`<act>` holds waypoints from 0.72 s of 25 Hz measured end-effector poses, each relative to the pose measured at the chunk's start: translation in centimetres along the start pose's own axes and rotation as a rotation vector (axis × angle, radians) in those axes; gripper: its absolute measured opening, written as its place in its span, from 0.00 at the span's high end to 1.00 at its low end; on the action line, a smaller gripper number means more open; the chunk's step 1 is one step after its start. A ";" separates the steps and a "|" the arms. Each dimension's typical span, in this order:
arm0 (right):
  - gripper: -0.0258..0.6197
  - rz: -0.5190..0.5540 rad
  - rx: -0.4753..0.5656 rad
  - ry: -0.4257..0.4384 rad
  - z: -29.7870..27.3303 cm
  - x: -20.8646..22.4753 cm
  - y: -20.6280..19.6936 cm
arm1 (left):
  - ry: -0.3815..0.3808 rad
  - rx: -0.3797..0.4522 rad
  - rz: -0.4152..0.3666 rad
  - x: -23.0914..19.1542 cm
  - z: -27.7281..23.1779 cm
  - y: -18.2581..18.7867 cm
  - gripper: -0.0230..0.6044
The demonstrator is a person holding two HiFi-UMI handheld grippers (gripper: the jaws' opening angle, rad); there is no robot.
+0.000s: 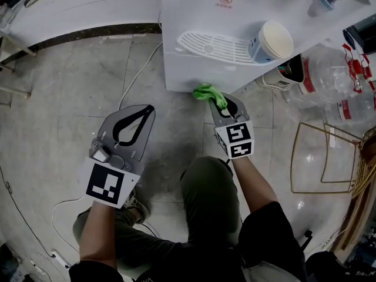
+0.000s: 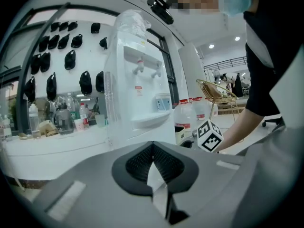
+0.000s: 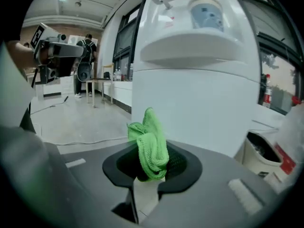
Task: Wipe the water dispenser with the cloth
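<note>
Tile floor [image 1: 70, 98] | R gripper [image 1: 222, 106] clamps cloth [image 1: 210, 94] by dispenser [image 1: 235, 10] | L gripper [image 1: 148, 109] closed

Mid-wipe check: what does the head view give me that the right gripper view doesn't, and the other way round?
Head view only: the slotted top of the drip tray, the gold wire rack on the floor at the right, and the person's legs. Right gripper view only: a standing person far across the room beside a long table. Both: the right gripper shut on the green cloth, held low in front of the white water dispenser.
</note>
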State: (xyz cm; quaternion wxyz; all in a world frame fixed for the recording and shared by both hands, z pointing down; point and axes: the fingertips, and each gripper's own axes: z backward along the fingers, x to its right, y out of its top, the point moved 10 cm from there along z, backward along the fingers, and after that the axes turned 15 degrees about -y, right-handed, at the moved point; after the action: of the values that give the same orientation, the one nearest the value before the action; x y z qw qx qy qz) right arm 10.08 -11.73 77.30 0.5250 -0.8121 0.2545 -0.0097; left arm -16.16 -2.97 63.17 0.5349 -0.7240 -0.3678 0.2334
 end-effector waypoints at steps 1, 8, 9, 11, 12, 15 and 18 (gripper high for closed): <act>0.82 0.000 0.012 0.031 -0.8 -1.4 0.6 | 0.004 0.000 -0.001 0.1 0.3 0.0 0.96; 0.82 0.033 -0.001 0.153 -7.1 -8.9 3.3 | 0.028 0.028 0.012 0.2 1.6 0.2 0.96; 0.82 0.035 -0.016 0.150 -7.9 -9.4 3.5 | 0.031 0.032 0.017 0.1 1.8 0.3 0.96; 0.82 0.041 -0.048 0.138 -9.1 -9.8 3.6 | 0.035 0.042 0.022 -0.1 2.2 0.4 0.96; 0.82 0.044 -0.062 0.131 -9.6 -9.8 3.6 | 0.036 0.045 0.022 -0.2 2.3 0.5 0.96; 0.82 0.038 -0.090 0.117 -10.1 -9.5 3.2 | 0.038 0.049 0.022 -0.4 2.6 0.4 0.96; 0.82 0.012 -0.098 0.095 -9.7 -9.0 2.6 | 0.032 0.049 0.041 -0.4 2.3 0.2 0.96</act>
State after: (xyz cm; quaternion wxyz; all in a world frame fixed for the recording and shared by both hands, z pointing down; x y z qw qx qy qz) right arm -1.53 -17.04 81.68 0.4719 -0.8340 0.2841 -0.0325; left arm -18.05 -1.92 62.22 0.5532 -0.7218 -0.3384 0.2416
